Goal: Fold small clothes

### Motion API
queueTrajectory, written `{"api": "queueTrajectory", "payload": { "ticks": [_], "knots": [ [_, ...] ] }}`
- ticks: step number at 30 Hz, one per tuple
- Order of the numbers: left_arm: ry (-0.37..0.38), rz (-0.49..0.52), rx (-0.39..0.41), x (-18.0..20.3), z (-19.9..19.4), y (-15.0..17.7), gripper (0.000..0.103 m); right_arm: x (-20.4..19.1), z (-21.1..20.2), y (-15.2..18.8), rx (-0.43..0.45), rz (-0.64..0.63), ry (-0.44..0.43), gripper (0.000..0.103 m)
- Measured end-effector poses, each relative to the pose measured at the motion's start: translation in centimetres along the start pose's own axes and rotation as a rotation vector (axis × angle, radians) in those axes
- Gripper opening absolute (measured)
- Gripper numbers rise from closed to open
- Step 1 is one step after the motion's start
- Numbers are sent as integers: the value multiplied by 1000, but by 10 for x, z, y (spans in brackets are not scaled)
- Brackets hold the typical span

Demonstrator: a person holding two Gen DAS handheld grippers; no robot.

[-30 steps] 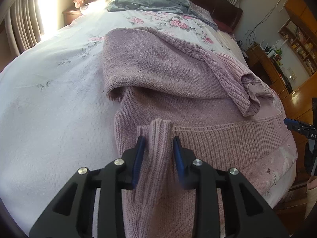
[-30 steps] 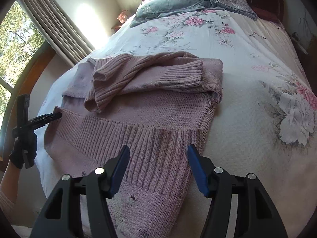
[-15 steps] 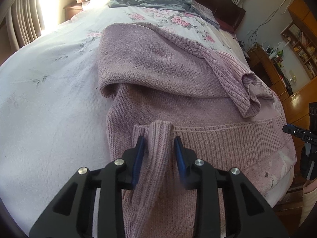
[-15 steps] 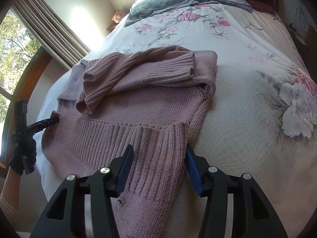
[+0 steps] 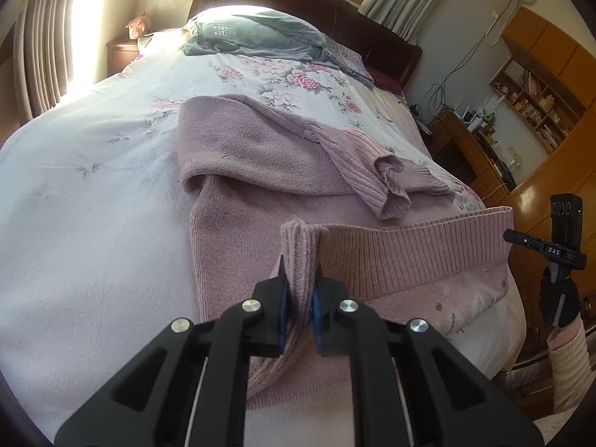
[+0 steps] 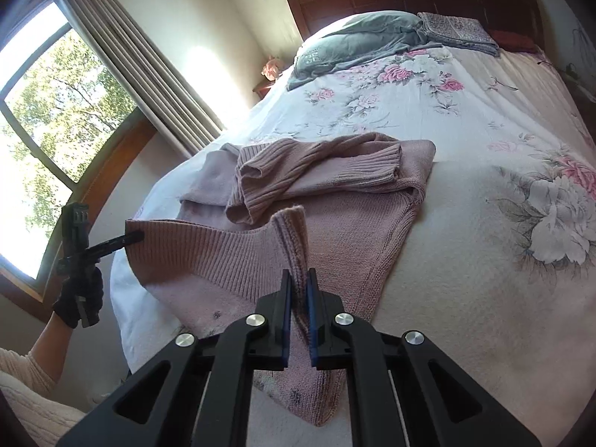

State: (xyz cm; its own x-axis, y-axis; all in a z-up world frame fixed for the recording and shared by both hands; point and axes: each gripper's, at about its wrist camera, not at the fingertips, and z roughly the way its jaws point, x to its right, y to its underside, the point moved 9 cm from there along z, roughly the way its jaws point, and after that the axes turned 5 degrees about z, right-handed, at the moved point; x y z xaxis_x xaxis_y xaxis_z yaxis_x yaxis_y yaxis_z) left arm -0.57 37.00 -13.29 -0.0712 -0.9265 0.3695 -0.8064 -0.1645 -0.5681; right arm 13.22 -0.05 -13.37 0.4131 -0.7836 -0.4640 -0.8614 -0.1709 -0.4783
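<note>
Mauve ribbed-knit sweater lies across the near end of a white floral bedspread, its hem pinched at both corners.

The only writing that can be read is "DAS", in white on the black body of the right gripper where it shows at the right edge of the left wrist view. The left gripper has its blue-padded jaws clamped on a bunched fold of the ribbed hem at the sweater's left corner. The right gripper's jaws are pressed together on a raised pinch of hem at the right corner. Compared with 1 second ago, the right jaws, then wide apart over flat knit, have shut on it, and the hem between the 2 grippers has risen off the bed into a taut band.
</note>
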Motion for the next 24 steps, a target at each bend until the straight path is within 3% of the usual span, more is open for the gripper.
{"api": "queueTrajectory", "payload": {
  "ticks": [9,11,13,16,18,21,24],
  "knots": [
    [114,-12,177,20,-50,-72,8,-21,-66,-60,191,30,-156,0],
    [130,6,174,25,-42,-88,8,-20,-71,-76,209,14,-136,0],
    [100,20,144,23,-24,-96,8,-9,-56,-83,171,36,-74,2],
    [97,-15,68,14,6,-88,8,5,-9,-72,42,48,-42,14],
    [65,-37,17,2,24,-75,8,20,28,-55,-50,62,15,38],
    [25,-93,-48,-22,42,-51,8,49,68,-34,-137,80,127,41],
    [-3,-120,-100,-43,56,-31,9,58,84,-25,-152,120,95,42]
  ]
}}
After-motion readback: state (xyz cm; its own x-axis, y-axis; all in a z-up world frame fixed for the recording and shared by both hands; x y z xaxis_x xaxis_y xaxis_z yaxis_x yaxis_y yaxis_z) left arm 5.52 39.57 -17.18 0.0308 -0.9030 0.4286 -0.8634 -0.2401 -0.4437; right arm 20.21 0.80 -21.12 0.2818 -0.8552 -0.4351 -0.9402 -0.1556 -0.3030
